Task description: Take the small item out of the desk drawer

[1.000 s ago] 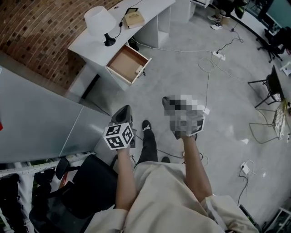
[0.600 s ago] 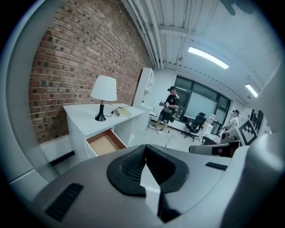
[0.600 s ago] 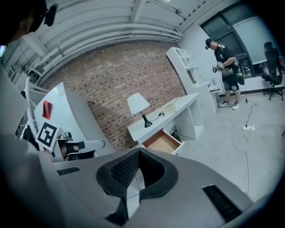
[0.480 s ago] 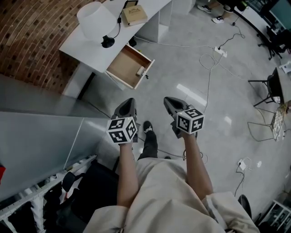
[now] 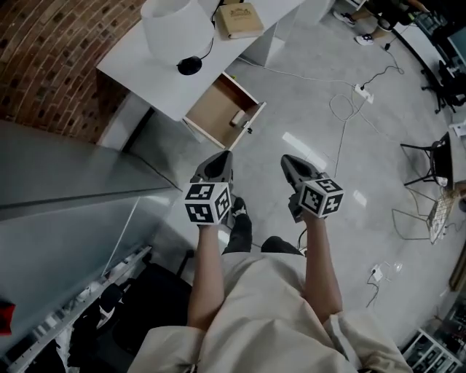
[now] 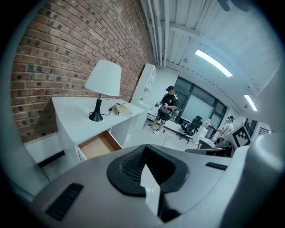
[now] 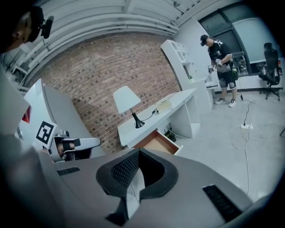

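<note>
Honestly, barely started: light wooden drawer (image 5: 218, 109) under the white bench (image 5: 138, 62) stands open, small pale blocky item (image 5: 238, 118) sits inside (untouched), while left tongs (image 5: 218, 156) and right tongs (image 5: 290, 160) are pinched together, empty, well apart from it.

A white desk (image 5: 142, 73) is standing along a brick wall (image 5: 51, 58) and carrying a white-shaded lamp (image 5: 171, 28) on a black base. Just right of the lamp, a tan book (image 5: 240, 20) is lying flat on the desk top. Below the lamp, a wooden drawer (image 5: 217, 108) is hanging open out of the desk front, with a small pale item (image 5: 237, 118) resting towards its front end. Further right of the lamp, the grey floor (image 5: 306, 124) is carrying a white power strip (image 5: 362, 89) and a loose looping cable (image 5: 338, 109).
</note>
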A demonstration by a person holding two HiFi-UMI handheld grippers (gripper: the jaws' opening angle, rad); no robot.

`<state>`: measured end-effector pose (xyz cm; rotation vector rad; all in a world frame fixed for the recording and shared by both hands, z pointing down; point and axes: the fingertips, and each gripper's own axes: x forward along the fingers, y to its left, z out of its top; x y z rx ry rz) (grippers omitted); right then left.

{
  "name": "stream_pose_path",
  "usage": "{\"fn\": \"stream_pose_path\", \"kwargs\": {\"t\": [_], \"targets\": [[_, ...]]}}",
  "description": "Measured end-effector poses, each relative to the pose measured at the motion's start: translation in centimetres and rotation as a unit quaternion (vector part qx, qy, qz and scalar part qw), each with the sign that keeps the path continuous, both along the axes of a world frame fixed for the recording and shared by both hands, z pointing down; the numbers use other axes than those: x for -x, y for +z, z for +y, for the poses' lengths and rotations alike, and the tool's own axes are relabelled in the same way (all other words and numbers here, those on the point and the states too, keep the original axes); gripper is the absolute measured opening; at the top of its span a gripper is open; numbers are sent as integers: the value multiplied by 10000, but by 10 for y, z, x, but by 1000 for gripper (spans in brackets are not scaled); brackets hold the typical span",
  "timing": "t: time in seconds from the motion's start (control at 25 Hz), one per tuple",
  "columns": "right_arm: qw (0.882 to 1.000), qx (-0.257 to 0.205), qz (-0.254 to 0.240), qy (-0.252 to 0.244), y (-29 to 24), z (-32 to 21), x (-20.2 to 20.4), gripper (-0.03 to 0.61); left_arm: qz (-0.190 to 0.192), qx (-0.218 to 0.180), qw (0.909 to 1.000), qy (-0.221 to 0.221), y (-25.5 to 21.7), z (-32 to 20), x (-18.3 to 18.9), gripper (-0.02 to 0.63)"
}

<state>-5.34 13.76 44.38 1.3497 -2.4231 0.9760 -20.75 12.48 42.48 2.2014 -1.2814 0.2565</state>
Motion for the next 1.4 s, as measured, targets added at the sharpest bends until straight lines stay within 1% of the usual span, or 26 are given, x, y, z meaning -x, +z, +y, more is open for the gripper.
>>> {"fn": "stream_pose_path", "kwargs": {"t": [0.16, 0.32, 0.64, 0.88, 1.16, 1.4], "targets": [[10000, 74, -6, 64, 9, -20, 9, 25, -23, 31, 10000, -33, 8, -17, 20, 17], [9996, 142, 167, -148, 16, -27, 27, 25, 40, 113, 9997, -194, 15, -28, 39, 17], [9996, -14, 174, -240, 1, -57, 38, 25, 70, -51, 9994, -346, -1, -55, 48, 17], [9995, -83, 68, -300, 1, -86, 47, 25, -52, -61, 9992, -397, -1, -72, 52, 17], [9989, -150, -28, -433, 1, -122, 41, 25, -149, -108, 9994, -307, 1, -104, 36, 15], [9972, -186, 103, -715, 6, -170, 30, 25, -307, -29, 9992, -246, 8, -154, 7, 17]]}}
